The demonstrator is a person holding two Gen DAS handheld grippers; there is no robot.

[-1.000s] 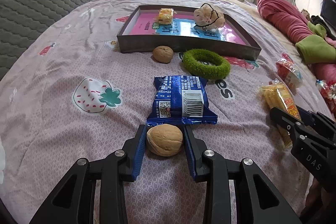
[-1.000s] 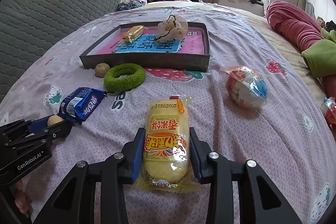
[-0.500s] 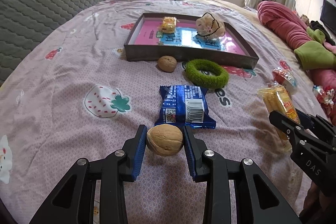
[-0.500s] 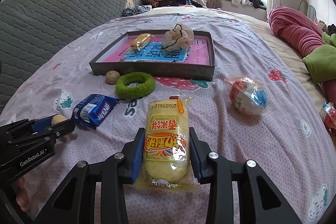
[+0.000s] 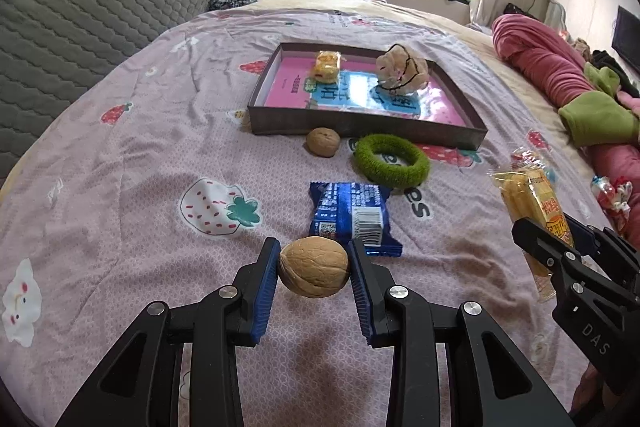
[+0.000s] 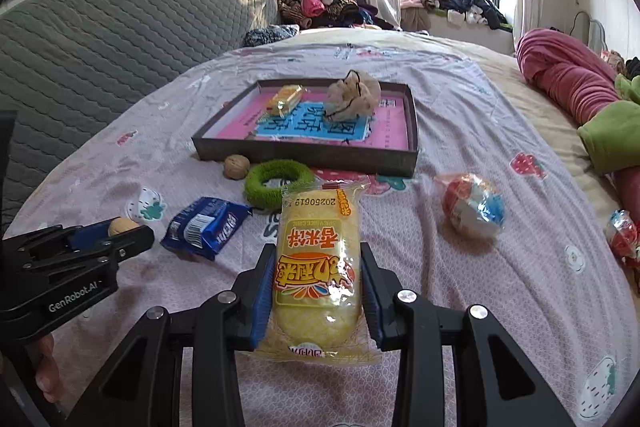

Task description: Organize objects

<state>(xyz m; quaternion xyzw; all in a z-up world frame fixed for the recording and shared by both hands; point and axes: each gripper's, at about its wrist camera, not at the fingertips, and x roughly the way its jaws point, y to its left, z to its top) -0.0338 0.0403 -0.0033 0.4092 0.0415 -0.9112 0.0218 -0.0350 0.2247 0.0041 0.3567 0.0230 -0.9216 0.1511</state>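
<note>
Sunlit bedroom, cluttered window ledge behind, pink strawberry-print bedspread [image 5: 132, 163] as the working surface.

Left wrist view: left tool [image 5: 313, 267] clamped on a walnut [image 5: 313, 266], blue pads pressed to both its sides, nut clear of the bedspread. Pointed steeply down and forward. Blue snack packet [image 5: 352, 217] just beyond the tips, flat on the bed. Farther ahead a second walnut [image 5: 323, 142] and a green ring [image 5: 392, 165], both just short of the near wall of the dark tray [image 5: 360, 125]. Inside the tray a small yellow snack [image 5: 328, 66] and a beige scrunchie [image 5: 402, 73], so likely the collecting place for loose items. Off to the right, right tool seen side-on with its yellow packet.

Right wrist view: right tool [image 6: 318, 291] gripping a yellow rice-cake packet [image 6: 318, 259] across its width, long axis pointing away, far end overlapping the green ring in view. Aimed down and forward toward the tray. To the right, a red-and-blue wrapped ball [image 6: 474, 209] on the bed. To the left, left tool with its walnut.

Judged: both loads raised for carrying to the tray.
</note>
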